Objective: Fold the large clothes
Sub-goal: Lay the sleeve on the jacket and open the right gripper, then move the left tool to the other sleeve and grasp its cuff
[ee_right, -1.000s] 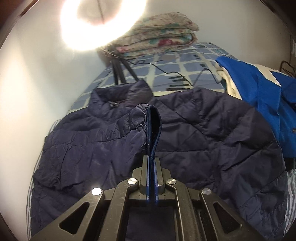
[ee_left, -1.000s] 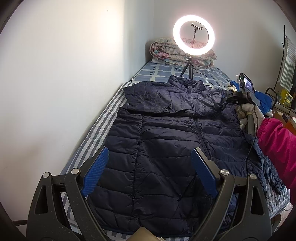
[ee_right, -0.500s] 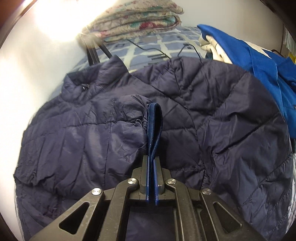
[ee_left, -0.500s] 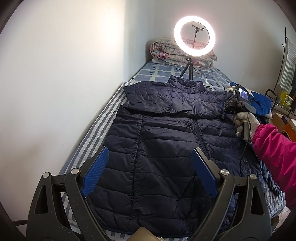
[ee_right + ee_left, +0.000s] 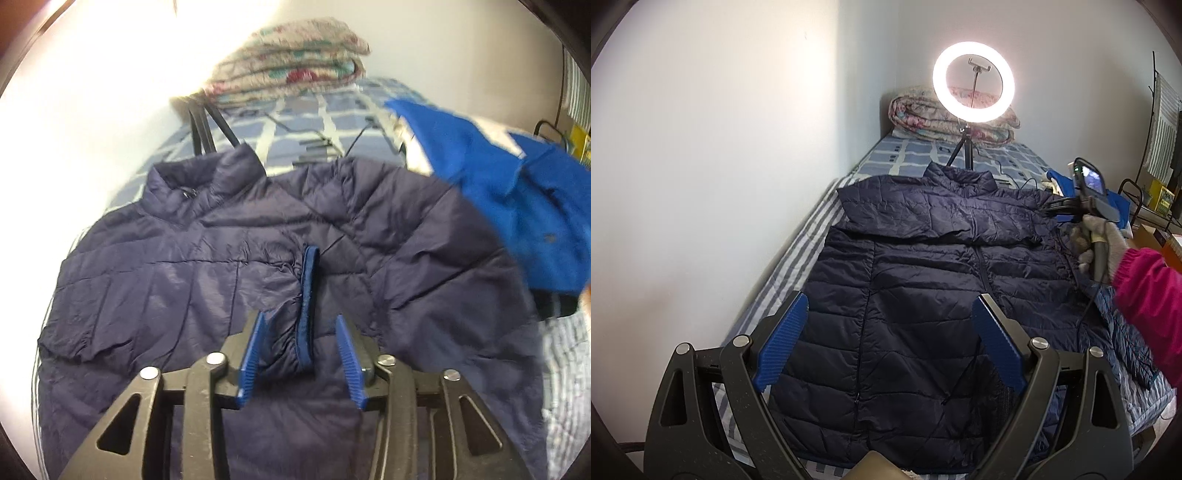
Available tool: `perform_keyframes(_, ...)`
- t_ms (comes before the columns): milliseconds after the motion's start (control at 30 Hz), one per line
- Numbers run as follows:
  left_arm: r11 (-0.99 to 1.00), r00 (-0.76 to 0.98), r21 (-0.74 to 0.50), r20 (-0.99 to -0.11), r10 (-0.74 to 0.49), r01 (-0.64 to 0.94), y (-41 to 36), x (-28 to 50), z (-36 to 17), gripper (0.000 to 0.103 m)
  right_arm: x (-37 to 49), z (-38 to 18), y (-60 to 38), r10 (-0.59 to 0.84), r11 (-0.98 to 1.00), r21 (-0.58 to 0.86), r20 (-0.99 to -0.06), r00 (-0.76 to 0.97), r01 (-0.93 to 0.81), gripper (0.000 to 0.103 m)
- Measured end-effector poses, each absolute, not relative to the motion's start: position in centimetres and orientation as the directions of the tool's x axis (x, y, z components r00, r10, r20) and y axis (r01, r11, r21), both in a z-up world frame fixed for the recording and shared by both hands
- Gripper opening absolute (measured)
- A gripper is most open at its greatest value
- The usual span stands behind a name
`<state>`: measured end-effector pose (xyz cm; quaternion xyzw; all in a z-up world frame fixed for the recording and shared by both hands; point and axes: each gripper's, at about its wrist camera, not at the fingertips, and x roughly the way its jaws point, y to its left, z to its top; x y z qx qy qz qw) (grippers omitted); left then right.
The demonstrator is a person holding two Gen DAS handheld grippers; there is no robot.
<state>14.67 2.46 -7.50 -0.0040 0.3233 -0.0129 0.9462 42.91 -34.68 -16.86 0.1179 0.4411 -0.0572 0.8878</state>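
Observation:
A dark navy quilted jacket (image 5: 923, 295) lies flat on the bed, collar toward the far end, one sleeve folded across its chest. My left gripper (image 5: 886, 339) is open and empty, held above the jacket's hem. In the right wrist view the jacket (image 5: 424, 266) fills the frame. My right gripper (image 5: 301, 354) is open, its blue pads on either side of the sleeve cuff (image 5: 306, 306) with blue trim, which lies on the jacket's chest. The right gripper also shows in the left wrist view (image 5: 1067, 206), held by a gloved hand over the jacket's right shoulder.
A lit ring light on a tripod (image 5: 973, 81) stands at the jacket's collar. A folded floral quilt (image 5: 945, 122) lies at the bed's head. A blue garment (image 5: 517, 206) lies to the right of the jacket. A white wall runs along the left side of the striped bed (image 5: 798, 251).
My right gripper carried the sleeve cuff across the jacket's chest, then opened and let it go. The left gripper has stayed open and still.

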Motion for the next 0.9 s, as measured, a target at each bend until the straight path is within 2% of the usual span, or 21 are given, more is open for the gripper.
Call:
perform_keyframes(200,0.999,0.820,0.002,-0.572,-0.025,0.032,1.7,13.8,-6.5,0.093,38.8,-11.6,-35.1,-0.019,0.972,0.138,-0.760,0.649,0.190,0.044)
perform_keyframes(500,0.996,0.824,-0.010,-0.561,-0.080,0.090,-0.1,13.2,-5.8,0.093,30.4,-4.4,-34.0,-0.052,0.984,0.081,-0.716,0.696,0.157,0.049)
perform_keyframes(700,0.983,0.824,0.003,-0.545,-0.154,0.186,-3.1,12.1,-5.1,0.093,23.2,-2.4,-33.9,-0.070,0.985,0.060,-0.714,0.697,0.161,0.053)
perform_keyframes(900,0.957,0.793,-0.001,-0.560,-0.240,0.289,-6.6,11.0,-5.1,0.093,15.7,-2.2,-34.9,-0.104,0.981,0.042,-0.703,0.704,0.187,0.063)
